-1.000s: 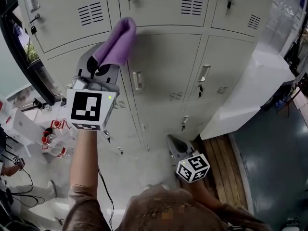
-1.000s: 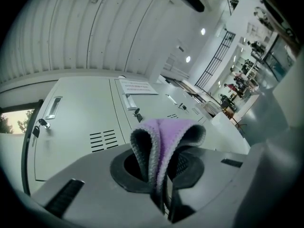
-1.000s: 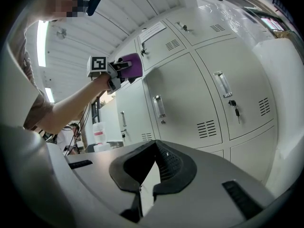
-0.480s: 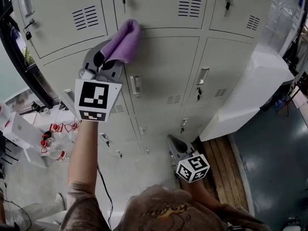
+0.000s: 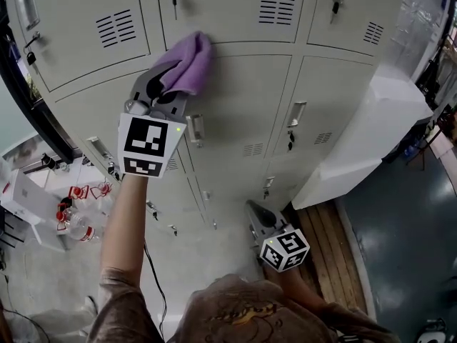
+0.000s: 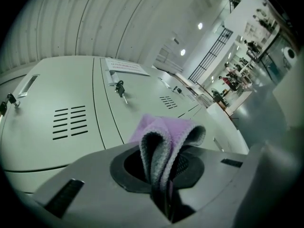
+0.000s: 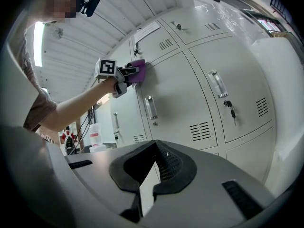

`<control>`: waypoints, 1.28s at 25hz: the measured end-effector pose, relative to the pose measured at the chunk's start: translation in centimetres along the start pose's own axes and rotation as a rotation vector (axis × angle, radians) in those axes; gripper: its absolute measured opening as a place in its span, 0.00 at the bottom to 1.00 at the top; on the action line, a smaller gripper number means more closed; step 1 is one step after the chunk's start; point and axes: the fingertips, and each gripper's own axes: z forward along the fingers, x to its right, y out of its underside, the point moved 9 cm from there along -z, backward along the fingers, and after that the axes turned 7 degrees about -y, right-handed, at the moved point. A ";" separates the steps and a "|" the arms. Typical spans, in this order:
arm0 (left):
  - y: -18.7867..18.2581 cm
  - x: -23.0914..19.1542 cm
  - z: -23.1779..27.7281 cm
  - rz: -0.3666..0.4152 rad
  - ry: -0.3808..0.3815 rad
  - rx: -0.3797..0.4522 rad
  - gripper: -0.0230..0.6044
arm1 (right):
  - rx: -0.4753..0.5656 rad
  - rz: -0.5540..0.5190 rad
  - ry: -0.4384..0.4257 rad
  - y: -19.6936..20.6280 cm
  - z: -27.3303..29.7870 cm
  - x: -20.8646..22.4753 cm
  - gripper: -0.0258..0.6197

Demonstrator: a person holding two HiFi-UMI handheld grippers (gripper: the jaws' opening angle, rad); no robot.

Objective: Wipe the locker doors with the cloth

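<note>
Currently mid-wipe: the left gripper (image 5: pixel 166 86), fingers clenched on the purple cloth (image 5: pixel 190 66), holds it at the middle locker door's (image 5: pixel 246 102) upper-left corner, with a sweep across likely next, while the right gripper (image 5: pixel 258 214) hangs below that door, fingers closed, empty.

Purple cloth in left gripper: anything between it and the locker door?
Nothing visible. The purple microfibre cloth, clamped in the left gripper, looks pressed straight against the pale grey metal locker door at its upper left corner. The door's metal pull handle sits lower, beside the gripper, not between them.
</note>
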 end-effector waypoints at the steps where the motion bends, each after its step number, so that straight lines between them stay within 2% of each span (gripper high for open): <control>1: 0.2 0.2 0.1 0.000 0.004 -0.004 0.11 | -0.001 0.000 0.002 0.0 0.0 0.1 0.04; 14: 3.9 2.4 -0.3 -0.058 0.046 -0.063 0.11 | -0.011 0.010 0.014 0.3 -0.3 0.9 0.04; 22: 6.7 4.3 -0.9 -0.053 0.073 -0.121 0.11 | -0.022 0.014 0.015 0.5 -0.2 1.2 0.04; 27: 8.3 4.9 -1.3 -0.102 0.100 -0.148 0.11 | -0.027 0.014 0.012 0.6 -0.2 1.1 0.04; 32: 9.8 5.9 -1.7 -0.108 0.118 -0.183 0.11 | -0.031 0.018 0.019 0.8 -0.4 1.2 0.04</control>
